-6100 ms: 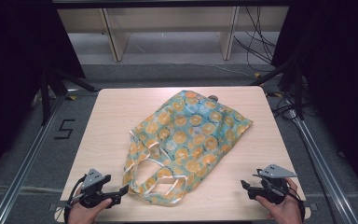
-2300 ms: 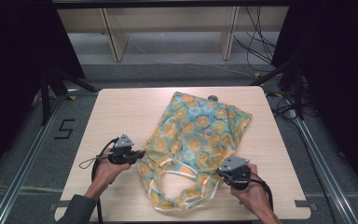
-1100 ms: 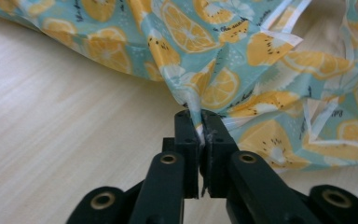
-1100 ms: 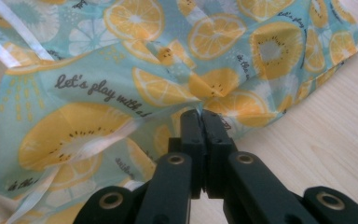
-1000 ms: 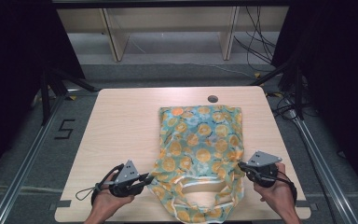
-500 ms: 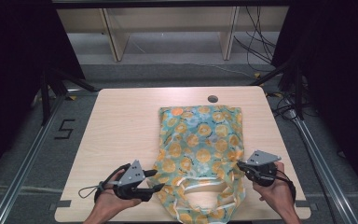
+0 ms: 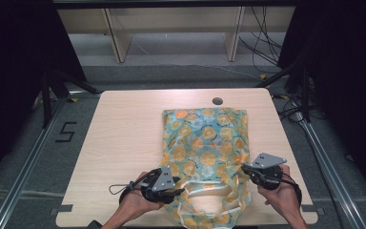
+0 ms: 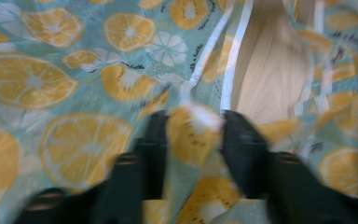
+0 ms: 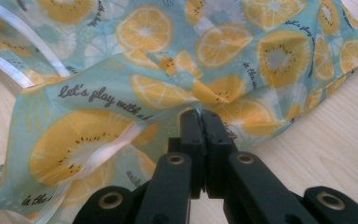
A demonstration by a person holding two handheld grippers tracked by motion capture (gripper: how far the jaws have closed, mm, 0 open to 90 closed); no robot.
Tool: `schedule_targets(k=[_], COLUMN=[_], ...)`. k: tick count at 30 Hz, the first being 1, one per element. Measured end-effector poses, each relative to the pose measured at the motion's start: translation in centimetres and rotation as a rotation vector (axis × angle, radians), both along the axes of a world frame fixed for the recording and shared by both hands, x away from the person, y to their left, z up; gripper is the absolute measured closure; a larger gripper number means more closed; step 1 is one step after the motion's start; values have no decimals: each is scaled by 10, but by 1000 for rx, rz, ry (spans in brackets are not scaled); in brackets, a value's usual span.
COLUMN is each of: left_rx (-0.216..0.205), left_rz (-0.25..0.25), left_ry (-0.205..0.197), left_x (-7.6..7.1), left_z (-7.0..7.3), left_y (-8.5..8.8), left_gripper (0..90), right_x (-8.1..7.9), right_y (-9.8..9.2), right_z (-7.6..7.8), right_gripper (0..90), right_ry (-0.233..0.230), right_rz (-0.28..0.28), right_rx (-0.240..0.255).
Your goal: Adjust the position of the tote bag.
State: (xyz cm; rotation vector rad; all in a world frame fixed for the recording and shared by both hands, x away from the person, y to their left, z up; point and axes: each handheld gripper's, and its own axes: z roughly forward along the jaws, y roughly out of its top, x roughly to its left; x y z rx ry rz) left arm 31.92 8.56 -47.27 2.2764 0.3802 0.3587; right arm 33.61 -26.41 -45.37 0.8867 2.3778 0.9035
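A teal cloth bag (image 7: 205, 138) printed with orange and kiwi slices lies flat on the wooden table (image 7: 124, 143), its white-edged handles toward the near edge. My left gripper (image 7: 180, 192) is at the bag's near left edge. In the left gripper view its jaws (image 8: 193, 121) stand apart with a puffed fold of the bag (image 8: 32, 84) between them; they have just been closing and the picture is blurred. My right gripper (image 7: 244, 170) is at the bag's right edge. There the right gripper (image 9: 200, 114) is shut on a pinch of the bag (image 9: 270, 56).
A round hole (image 7: 218, 101) sits in the table just beyond the bag. Bare wood stretches to the left of the bag. Shelf legs (image 7: 116, 38) and cables (image 7: 267, 33) stand on the floor behind, and a "5" mark (image 7: 66, 132) lies left of the table.
The left gripper has slid right along the near edge onto the bag's left side by the handle. The right gripper and the bag stay where they were.
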Motion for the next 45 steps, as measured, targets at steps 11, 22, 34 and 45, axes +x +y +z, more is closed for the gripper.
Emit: schedule_targets(k=[11, 22, 34, 45], left_rx=[-47, -72, -127, -149], left_rz=[81, 134, 258, 337], left_ry=[-93, -127, -177, -171], left_x=[30, 49, 100, 148], left_z=[34, 52, 84, 90], left_y=[7, 13, 29, 21], left_gripper=[894, 896, 896, 896], right_x=[5, 13, 40, 83], right_y=[-1, -4, 3, -1], right_z=[2, 11, 37, 46], right_gripper=[899, 899, 899, 900], right_ry=[-5, -22, -74, -121], right_rz=[11, -15, -2, -69], right_rx=[3, 30, 63, 46])
